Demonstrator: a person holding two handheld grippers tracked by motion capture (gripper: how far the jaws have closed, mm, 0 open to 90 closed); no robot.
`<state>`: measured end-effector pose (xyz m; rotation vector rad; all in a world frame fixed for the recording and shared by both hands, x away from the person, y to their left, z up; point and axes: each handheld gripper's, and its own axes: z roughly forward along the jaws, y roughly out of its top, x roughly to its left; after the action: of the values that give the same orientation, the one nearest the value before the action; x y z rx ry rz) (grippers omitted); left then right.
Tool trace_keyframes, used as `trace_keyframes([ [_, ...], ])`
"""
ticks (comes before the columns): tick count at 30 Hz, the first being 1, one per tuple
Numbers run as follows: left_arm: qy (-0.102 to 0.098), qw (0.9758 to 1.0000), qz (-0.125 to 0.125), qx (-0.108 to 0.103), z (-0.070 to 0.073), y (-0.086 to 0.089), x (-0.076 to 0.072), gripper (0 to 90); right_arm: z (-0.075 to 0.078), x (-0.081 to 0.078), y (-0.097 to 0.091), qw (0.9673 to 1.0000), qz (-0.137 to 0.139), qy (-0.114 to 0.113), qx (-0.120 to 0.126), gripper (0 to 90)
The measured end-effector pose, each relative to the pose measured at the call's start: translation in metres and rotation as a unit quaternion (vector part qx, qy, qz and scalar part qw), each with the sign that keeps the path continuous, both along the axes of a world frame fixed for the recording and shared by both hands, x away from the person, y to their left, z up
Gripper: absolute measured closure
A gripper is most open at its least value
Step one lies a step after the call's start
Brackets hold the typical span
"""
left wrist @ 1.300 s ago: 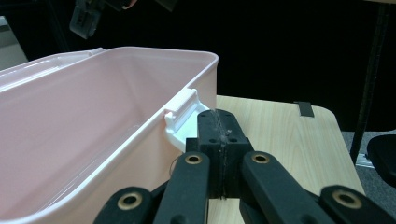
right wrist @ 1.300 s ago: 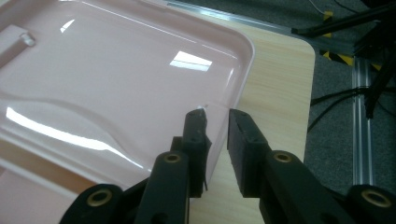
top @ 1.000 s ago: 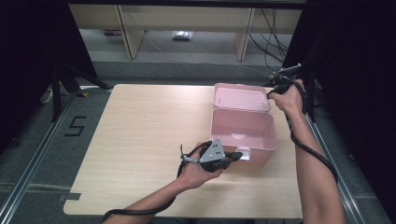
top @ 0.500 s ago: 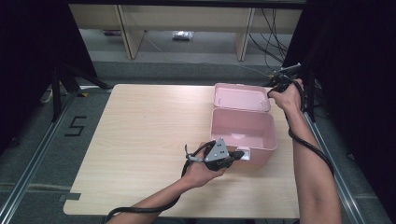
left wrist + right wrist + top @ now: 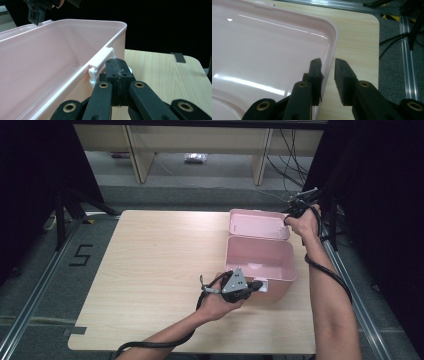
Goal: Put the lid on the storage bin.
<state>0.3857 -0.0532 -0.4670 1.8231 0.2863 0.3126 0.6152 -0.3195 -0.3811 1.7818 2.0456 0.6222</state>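
Straddling the pink lid's rim (image 5: pixel 329 53), right tool (image 5: pixel 327 65) has been opening.

I am working at a light wood-grain table (image 5: pixel 150 270) with rounded corners. A pink plastic box (image 5: pixel 260 262) is sitting on its right half, its lid (image 5: pixel 257 223) lying open and flat toward the far edge.

your left gripper (image 5: pixel 256 285) sits low near you, jaws pressed fully together, forearm angled in from below. your right gripper (image 5: pixel 290 213) is stretched far forward, arm nearly straight, jaws just been opening, gap between them.
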Motion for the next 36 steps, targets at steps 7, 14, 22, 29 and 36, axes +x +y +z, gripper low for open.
trace_keyframes([
  [7, 0.006, 1.0, 0.003, -0.002, -0.0006, -0.0008, 0.0, 89.9, -0.0031, 0.0029, 0.0013, 1.0, 0.002, 0.003, -0.007, 76.1],
  [14, 0.005, 1.0, 0.001, -0.001, -0.0008, -0.0009, 0.0003, 89.9, -0.0064, 0.005, 0.0037, 0.9998, -0.013, 0.018, 0.003, 76.8],
  [22, 0.01, 0.9999, 0.001, -0.002, -0.0008, -0.0009, 0.0006, 90.0, -0.009, 0.0081, 0.0022, 0.9999, -0.005, 0.012, -0.011, 79.7],
  [29, 0.01, 1.0, 0.003, 0.0, -0.0005, -0.0012, 0.0003, 89.9, -0.01, 0.0087, 0.0036, 0.9996, -0.018, 0.02, -0.013, 82.2],
  [36, 0.012, 0.9999, 0.003, 0.002, 0.0001, -0.0012, 0.0005, 90.0, -0.0087, 0.0096, 0.0051, 0.9991, -0.031, 0.028, -0.007, 83.7],
])
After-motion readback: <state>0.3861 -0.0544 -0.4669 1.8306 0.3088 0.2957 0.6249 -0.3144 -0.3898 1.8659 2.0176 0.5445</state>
